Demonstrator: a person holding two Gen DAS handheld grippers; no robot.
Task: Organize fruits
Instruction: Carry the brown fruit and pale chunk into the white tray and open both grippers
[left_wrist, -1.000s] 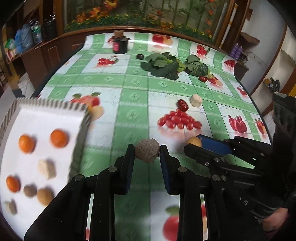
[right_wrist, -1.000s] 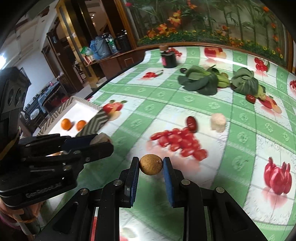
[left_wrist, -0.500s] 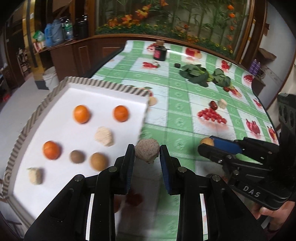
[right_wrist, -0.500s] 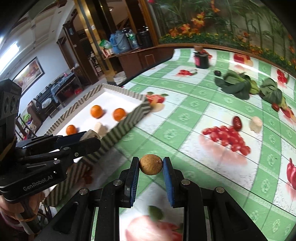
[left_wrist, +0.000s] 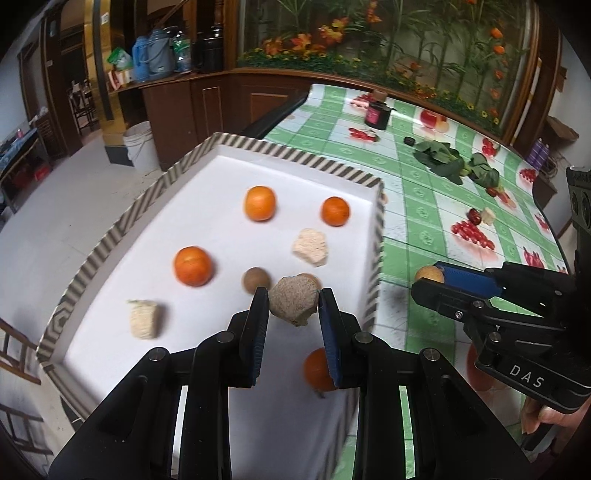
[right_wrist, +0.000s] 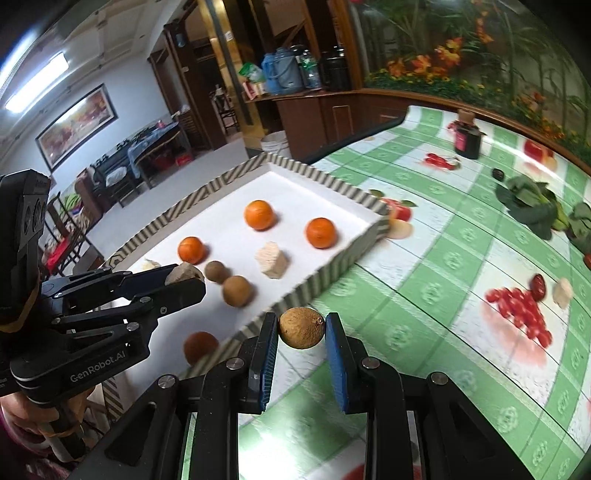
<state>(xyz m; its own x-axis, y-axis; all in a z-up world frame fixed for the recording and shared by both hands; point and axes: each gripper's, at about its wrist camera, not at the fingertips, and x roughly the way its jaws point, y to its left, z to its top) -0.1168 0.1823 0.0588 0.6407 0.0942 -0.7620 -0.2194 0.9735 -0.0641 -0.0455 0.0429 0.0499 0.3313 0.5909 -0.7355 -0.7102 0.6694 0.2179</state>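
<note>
My left gripper (left_wrist: 293, 306) is shut on a rough beige chunk of fruit (left_wrist: 293, 300) and holds it above the white tray (left_wrist: 110, 247), over its near right part. The tray holds several oranges (left_wrist: 259, 203), beige chunks (left_wrist: 311, 246) and brown round fruits (left_wrist: 255, 278). My right gripper (right_wrist: 301, 328) is shut on a brown round fruit (right_wrist: 301, 328) above the tablecloth, just right of the tray's striped rim (right_wrist: 332, 271). Each gripper shows in the other's view, the left (right_wrist: 184, 277) and the right (left_wrist: 430, 280).
On the green checked tablecloth (right_wrist: 424, 295) lie a dark red date (right_wrist: 538, 284), a beige chunk (right_wrist: 563, 293), leafy greens (right_wrist: 532, 206) and a dark jar (right_wrist: 467, 138). The tray juts past the table's left edge. A white bucket (left_wrist: 140, 147) stands on the floor.
Both grippers have moved left with their fruits. The left one has gone from over the tablecloth to over the tray; the right one has come up beside the tray's rim.
</note>
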